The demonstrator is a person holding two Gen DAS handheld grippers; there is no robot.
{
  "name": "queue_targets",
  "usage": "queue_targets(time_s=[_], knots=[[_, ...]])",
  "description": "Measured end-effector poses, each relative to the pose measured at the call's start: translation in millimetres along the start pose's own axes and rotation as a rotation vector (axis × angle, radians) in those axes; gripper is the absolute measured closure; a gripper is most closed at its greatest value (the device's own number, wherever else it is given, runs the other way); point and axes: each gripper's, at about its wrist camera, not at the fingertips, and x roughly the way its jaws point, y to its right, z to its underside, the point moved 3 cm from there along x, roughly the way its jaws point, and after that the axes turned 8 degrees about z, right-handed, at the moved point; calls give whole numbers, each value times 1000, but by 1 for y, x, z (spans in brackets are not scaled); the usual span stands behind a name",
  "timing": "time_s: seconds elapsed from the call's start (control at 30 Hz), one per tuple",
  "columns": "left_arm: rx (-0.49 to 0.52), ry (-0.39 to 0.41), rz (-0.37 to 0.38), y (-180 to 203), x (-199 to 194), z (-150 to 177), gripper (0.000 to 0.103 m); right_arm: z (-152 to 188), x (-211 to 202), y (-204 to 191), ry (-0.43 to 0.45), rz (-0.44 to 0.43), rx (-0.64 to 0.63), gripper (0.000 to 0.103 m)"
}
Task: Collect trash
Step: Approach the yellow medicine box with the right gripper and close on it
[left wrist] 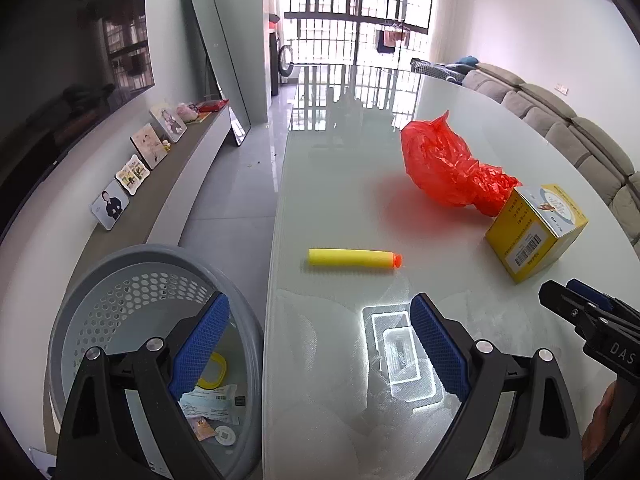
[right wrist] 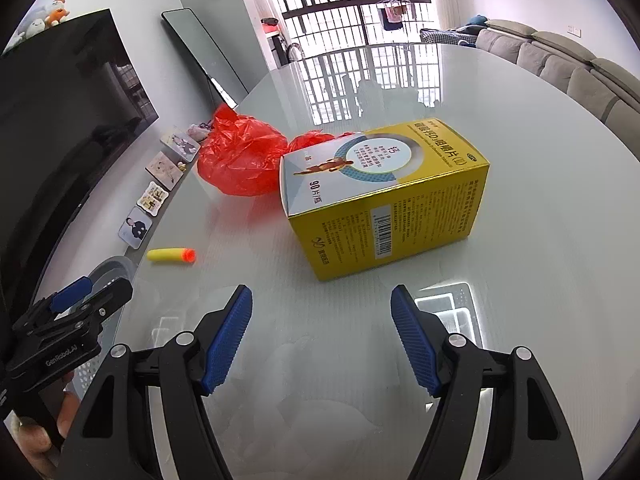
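Both jaws stand released, holding nothing. The left gripper hovers over the tabletop edge, its left finger above the bin (some wrappers already inside). Ahead of its jaws lies the dart, with the bag farther off to the right. The right gripper faces the box just ahead, which touches the bag.

**Trash spread across the glossy table**

A yellow foam dart with an orange tip is laid flat near the table edge. A crumpled red plastic bag is bunched against a yellow medicine box, which is tipped on its side.
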Motion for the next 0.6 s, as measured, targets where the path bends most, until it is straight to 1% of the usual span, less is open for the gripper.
queue_targets(time_s=[0.33,0.6], knots=[[-3,-28,30,1,13,1,13,-14,20,-6,-6,65,38,34],[-5,-28,30,-1,12,1,13,-18,24,6,1,100,96,34]])
